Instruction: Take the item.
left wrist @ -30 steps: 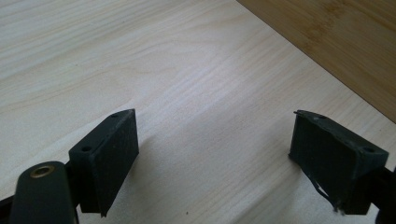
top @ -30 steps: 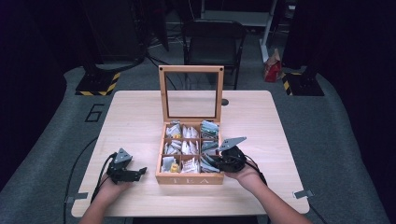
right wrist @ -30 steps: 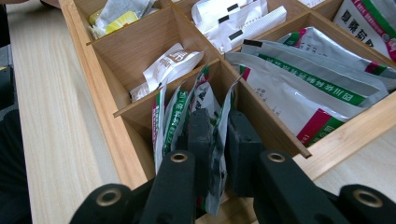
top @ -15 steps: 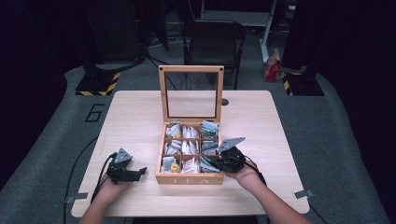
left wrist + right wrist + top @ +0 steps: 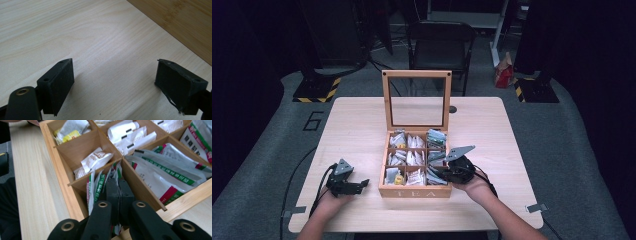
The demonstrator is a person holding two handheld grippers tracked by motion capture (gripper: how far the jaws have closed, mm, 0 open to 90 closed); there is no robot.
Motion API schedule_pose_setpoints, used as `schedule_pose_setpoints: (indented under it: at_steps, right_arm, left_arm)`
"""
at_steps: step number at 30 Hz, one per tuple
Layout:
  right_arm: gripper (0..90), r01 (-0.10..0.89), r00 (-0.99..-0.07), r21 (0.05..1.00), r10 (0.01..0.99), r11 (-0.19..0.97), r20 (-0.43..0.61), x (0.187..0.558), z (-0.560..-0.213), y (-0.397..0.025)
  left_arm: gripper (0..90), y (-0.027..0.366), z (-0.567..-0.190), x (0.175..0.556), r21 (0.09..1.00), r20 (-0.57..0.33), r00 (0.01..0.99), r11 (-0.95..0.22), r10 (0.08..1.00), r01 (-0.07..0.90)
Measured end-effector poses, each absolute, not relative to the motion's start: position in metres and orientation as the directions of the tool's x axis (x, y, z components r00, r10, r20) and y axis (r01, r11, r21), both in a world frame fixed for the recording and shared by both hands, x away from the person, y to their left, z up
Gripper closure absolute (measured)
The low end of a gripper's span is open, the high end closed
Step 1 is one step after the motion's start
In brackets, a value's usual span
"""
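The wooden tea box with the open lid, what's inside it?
The wooden tea box has compartments of paper and foil tea packets. The right tool is shut on green-and-white packets in the near corner compartment, hiding what lies underneath.

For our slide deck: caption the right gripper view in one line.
Right gripper shut on green-striped tea sachet inside wooden tea box.

One bench (image 5: pixel 357 125) at frame centre carries one open tea box (image 5: pixel 414 191) with nine compartments; two tongs; one chair (image 5: pixel 439 42) at top.
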State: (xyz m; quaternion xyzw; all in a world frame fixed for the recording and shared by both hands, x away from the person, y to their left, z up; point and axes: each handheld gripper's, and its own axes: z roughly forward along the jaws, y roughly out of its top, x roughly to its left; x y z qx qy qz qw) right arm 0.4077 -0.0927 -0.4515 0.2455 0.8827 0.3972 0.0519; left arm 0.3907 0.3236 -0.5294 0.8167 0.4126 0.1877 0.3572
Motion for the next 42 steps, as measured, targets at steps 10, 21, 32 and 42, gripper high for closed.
schedule_pose_setpoints:
  at_steps: [10,21,32,42]
  right_arm:
    - [89.6,0.370,-0.883,0.758,0.457,0.536,0.108,0.406,-0.429,-0.096]
    - [89.6,0.368,-0.886,0.774,0.446,0.515,0.124,0.406,-0.410,-0.100]
    - [89.6,0.359,-0.888,0.791,0.441,0.496,0.126,0.404,-0.393,-0.104]
    - [89.5,0.352,-0.884,0.802,0.454,0.482,0.115,0.405,-0.383,-0.111]
  left_arm:
    - [14.9,0.324,-0.529,0.391,0.738,0.012,0.589,-0.404,0.808,0.540]
    - [14.9,0.324,-0.529,0.391,0.739,0.011,0.589,-0.404,0.808,0.540]
    - [14.9,0.324,-0.529,0.391,0.739,0.011,0.589,-0.404,0.808,0.540]
    - [14.9,0.324,-0.529,0.391,0.738,0.012,0.589,-0.405,0.808,0.540]
